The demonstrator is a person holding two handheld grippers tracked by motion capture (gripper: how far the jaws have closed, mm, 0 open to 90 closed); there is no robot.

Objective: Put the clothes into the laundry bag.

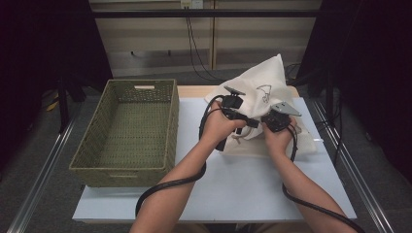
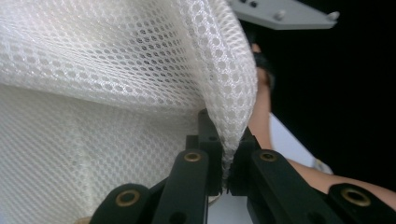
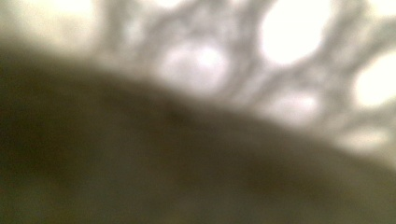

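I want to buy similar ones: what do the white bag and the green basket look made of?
White mesh bag: soft, matte netted fabric, probably synthetic; open holes show and it drapes in folds. Green rectangular woven basket: plaited fibre, maybe paper rope or seagrass; matte, ribbed weave.

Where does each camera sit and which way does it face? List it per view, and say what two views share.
High view: above the person's side of the table, looking forward and down on the white mesh bag and green basket; both forearms, left gripper and right gripper show.
Left gripper view: on the left gripper, looking along its jaws, shut on a fold of the bag; a forearm shows beyond.
Right gripper view: pressed against blurred mesh, too close to tell more.
Shared: high and left gripper views both show the bag pinched by the left gripper.
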